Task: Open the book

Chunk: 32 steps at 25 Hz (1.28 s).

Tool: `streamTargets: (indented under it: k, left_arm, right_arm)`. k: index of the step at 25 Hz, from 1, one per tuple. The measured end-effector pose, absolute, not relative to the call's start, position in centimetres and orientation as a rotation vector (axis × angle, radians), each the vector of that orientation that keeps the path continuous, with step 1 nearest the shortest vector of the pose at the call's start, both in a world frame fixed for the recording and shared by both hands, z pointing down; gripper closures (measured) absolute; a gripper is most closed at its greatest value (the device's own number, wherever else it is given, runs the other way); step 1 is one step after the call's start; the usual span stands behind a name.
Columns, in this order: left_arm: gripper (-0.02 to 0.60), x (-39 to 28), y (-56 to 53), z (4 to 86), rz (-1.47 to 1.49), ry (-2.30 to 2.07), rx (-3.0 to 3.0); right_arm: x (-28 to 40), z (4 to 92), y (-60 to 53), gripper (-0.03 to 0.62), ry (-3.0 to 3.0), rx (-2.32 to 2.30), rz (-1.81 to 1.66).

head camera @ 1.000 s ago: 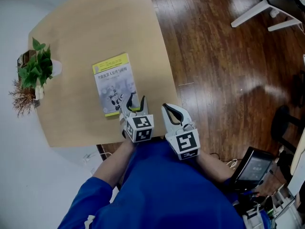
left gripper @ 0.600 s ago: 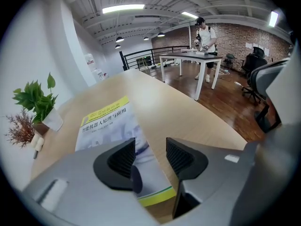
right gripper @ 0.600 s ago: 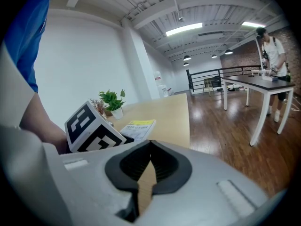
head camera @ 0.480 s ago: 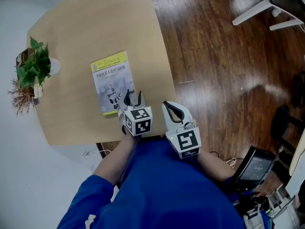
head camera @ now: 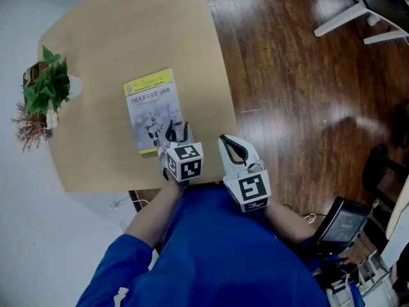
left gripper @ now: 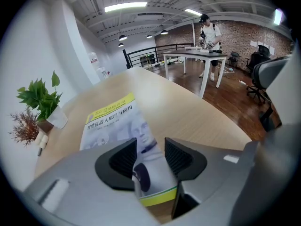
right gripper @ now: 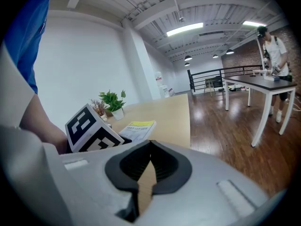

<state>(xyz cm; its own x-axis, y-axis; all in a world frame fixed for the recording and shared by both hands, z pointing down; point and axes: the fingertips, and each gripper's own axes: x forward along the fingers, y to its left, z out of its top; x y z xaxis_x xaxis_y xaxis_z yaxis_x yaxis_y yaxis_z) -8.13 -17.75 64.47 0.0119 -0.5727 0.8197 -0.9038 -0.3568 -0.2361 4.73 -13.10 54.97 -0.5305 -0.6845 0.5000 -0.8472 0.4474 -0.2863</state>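
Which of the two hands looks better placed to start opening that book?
Left. The left hand-held gripper is closing with the book's near edge between its jaws; the right hand-held gripper is shut, off to the book's side.

I see a glossy paper cover on the book point(head camera: 152, 110), lying on a pale wood table point(head camera: 128, 37) with a smooth matt finish. Right of it, the dark wood floor point(head camera: 300, 94) is polished and shiny. The person's sleeve point(head camera: 211, 254) looks like blue cloth.
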Motion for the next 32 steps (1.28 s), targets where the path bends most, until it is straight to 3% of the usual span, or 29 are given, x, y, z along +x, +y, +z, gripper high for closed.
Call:
streamTargets:
  k: [32]
  left_arm:
    - [0.393,-8.2,-17.9,64.6,1.341,-1.506,1.925]
  right_arm:
    - [5.2,54.6,-13.7,0.591,-2.412,1.310,0.733]
